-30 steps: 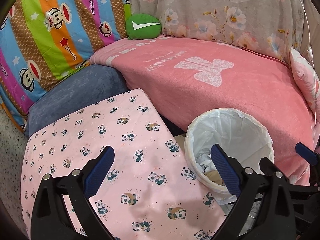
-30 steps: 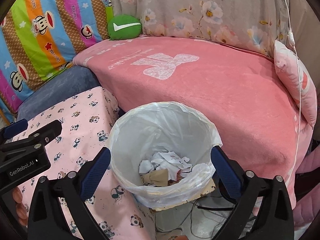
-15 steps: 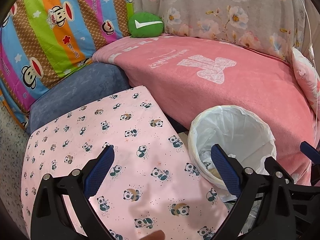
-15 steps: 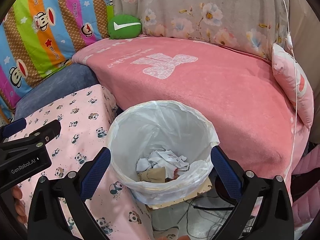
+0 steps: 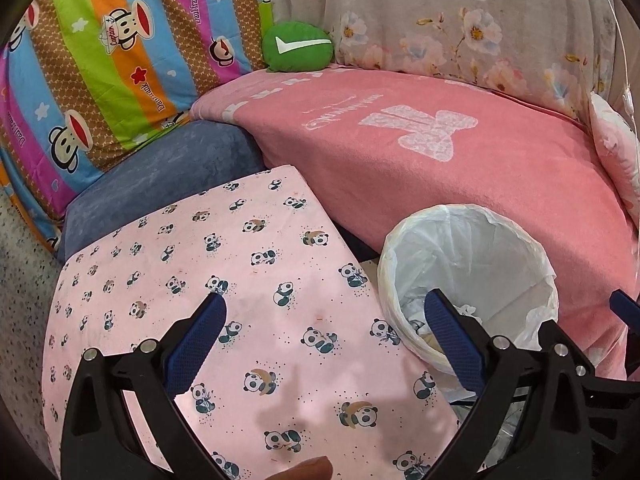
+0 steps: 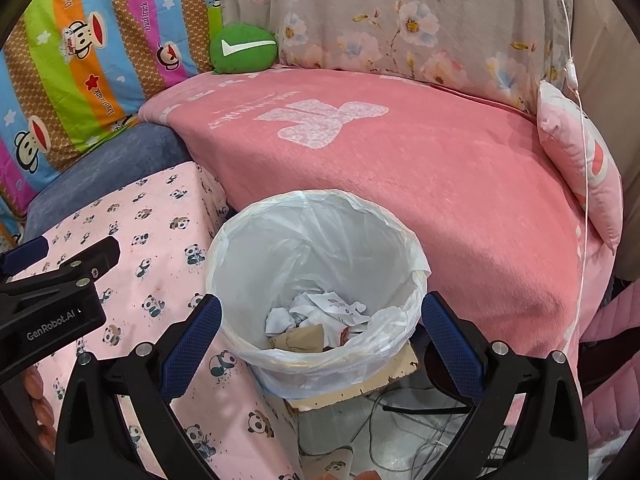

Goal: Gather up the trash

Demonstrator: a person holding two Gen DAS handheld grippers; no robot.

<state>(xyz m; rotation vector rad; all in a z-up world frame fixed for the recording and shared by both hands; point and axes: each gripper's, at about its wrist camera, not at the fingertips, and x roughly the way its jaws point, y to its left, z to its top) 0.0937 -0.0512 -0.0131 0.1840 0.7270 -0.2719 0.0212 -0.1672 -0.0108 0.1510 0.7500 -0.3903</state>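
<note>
The left claw (image 5: 322,314) hangs spread and empty over the panda cloth (image 5: 248,264), beside the lined bin (image 5: 472,240).

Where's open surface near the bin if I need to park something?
Two bare patches: the panda cloth left of the lined bin, up to the blue cushion, and the pink blanket behind it. Crowded: cables on the floor below the bin.

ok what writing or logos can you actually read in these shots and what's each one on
"GenRobot.AI" on the body of the left tongs.
"Paul frank", repeated along the stripes of the striped monkey cover.
"Captain" on the monkey's hat on that cover; the small mark beside it is unreadable.
White tick sign, no words, on the green cushion.
White lettering on the pink blanket: too blurred to read.
Print on the crumpled paper in the bin: too small.
</note>
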